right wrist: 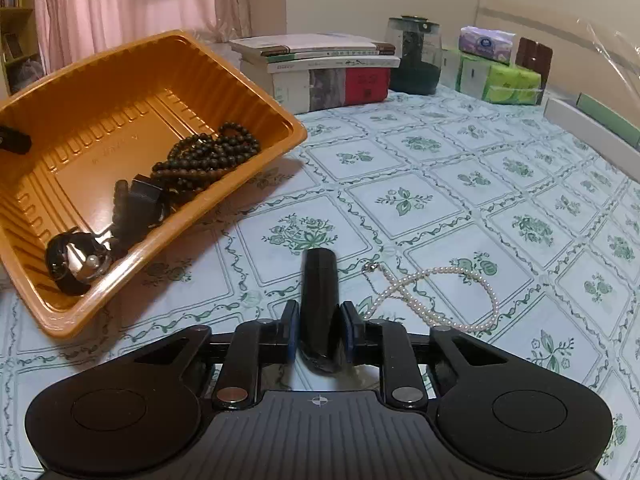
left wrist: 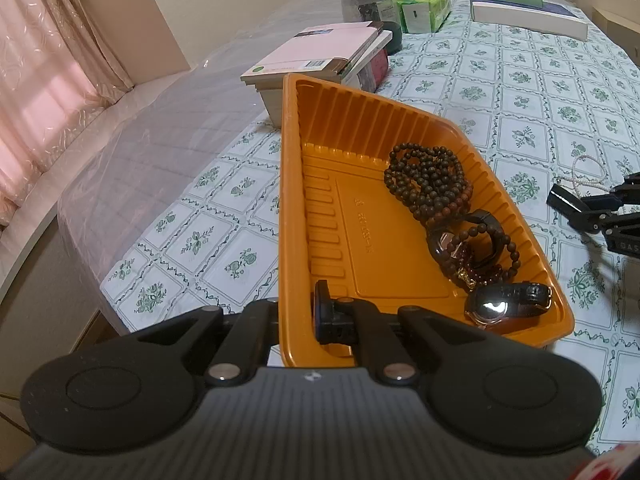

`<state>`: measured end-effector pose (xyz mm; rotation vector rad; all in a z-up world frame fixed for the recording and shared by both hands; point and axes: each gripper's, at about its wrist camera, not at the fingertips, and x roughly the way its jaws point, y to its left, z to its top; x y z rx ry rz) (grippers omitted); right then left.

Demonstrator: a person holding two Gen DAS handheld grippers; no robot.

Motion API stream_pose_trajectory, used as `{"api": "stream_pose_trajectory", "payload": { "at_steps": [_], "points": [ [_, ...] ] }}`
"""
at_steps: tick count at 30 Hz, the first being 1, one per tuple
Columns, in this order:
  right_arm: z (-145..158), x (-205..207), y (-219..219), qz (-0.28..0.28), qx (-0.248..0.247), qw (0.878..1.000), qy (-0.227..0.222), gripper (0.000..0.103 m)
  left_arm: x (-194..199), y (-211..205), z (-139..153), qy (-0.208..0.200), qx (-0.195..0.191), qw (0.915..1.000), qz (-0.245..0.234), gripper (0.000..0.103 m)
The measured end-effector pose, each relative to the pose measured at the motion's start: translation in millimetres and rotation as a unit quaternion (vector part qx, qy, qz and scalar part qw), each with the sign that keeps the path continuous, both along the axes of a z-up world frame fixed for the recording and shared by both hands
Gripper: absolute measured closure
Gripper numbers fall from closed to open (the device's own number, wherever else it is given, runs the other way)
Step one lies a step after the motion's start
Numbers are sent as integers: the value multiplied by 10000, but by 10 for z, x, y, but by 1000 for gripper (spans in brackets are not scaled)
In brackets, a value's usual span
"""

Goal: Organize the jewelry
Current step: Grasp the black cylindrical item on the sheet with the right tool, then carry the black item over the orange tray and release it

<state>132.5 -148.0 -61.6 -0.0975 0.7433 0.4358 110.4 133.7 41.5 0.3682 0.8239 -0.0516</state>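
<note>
An orange plastic tray [left wrist: 288,160] [right wrist: 180,36] stands tilted on the flowered tablecloth, one side raised. My left gripper [left wrist: 298,316] is shut on its near wall, with one finger [right wrist: 12,140] inside. In the tray's low corner lie dark wooden bead strings [left wrist: 428,184] [right wrist: 208,152], a black watch [left wrist: 464,240] [right wrist: 144,200] and a shiny-faced watch [left wrist: 496,304] [right wrist: 76,260]. My right gripper [right wrist: 319,334] [left wrist: 580,208], to the right of the tray, is shut on a glossy black oblong piece [right wrist: 319,300]. A white pearl necklace [right wrist: 440,272] [left wrist: 588,172] lies on the cloth just right of it.
A stack of books [left wrist: 320,56] [right wrist: 320,64] sits behind the tray. A dark glass jar [right wrist: 414,52], tissue packs [right wrist: 500,76] and a white box [left wrist: 528,16] line the far side. The table's left edge [left wrist: 120,280] drops toward a curtained window bench.
</note>
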Motion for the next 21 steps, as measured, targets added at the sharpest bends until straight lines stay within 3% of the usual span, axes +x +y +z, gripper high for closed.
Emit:
{"api": "stream_pose_trajectory", "payload": {
  "at_steps": [6,12,17,21],
  "points": [
    [123,-66,-18,-24,122,9999,-63,82,-9,-3,-4,-7,3,10000,-16,100],
    [475,-38,-7,2,396,9987,-310,82,-16,1,8,-20,-16,10000,-27,100],
    [804,0,194,335,753,9957,-420,82,-13,8,12,-17,-21,10000,-30,100],
    [875,-12,472,737,946,9924,-283,82,-12,7,15,-17,-31,10000,-31,100]
  ]
}}
